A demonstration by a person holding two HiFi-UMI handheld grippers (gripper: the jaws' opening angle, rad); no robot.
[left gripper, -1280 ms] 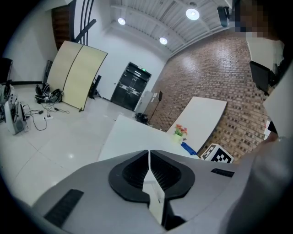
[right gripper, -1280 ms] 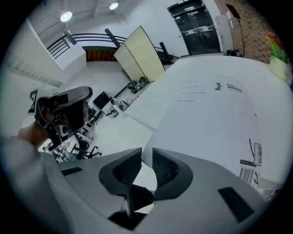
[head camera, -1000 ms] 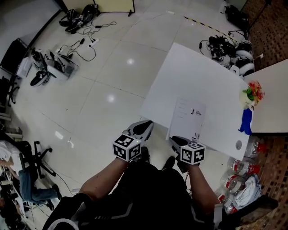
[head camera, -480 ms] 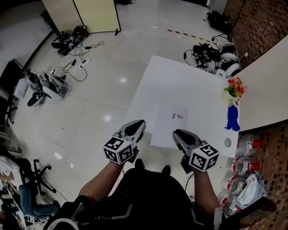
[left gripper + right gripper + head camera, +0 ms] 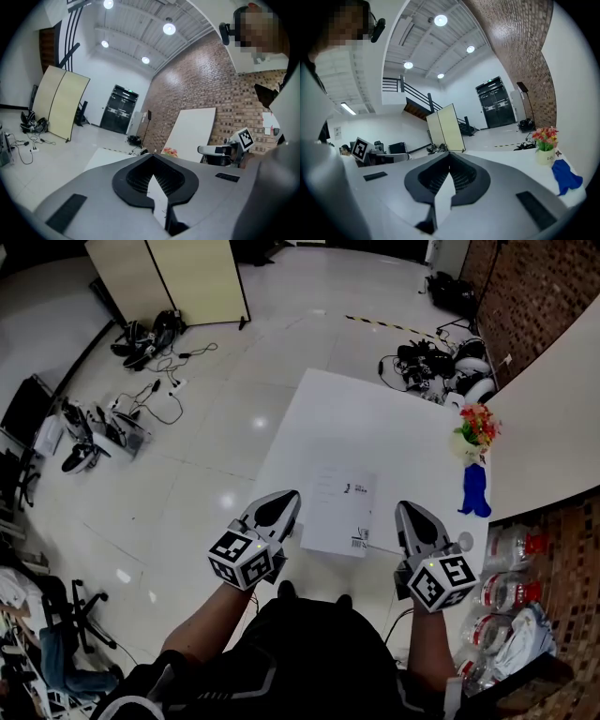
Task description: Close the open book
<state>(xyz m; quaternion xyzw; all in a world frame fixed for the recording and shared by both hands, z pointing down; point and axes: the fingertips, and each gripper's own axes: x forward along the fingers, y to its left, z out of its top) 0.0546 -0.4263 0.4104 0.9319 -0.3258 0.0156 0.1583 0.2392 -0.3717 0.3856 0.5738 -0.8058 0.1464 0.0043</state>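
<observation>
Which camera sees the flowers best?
The right gripper view: the flowers stand side-on in their white pot, near and sharp. The head view shows them small, from above. The left gripper view shows only a small, blurry bit.

Free table (image 5: 375,418) around book (image 5: 339,510); flowers (image 5: 475,427) aside

Bright ceiling lamps (image 5: 169,28), floor (image 5: 225,502) glare, fisheye edges

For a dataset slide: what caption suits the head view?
Closed book on the white table, flanked by the shut left gripper and the right gripper, whose jaws just closed empty.
</observation>
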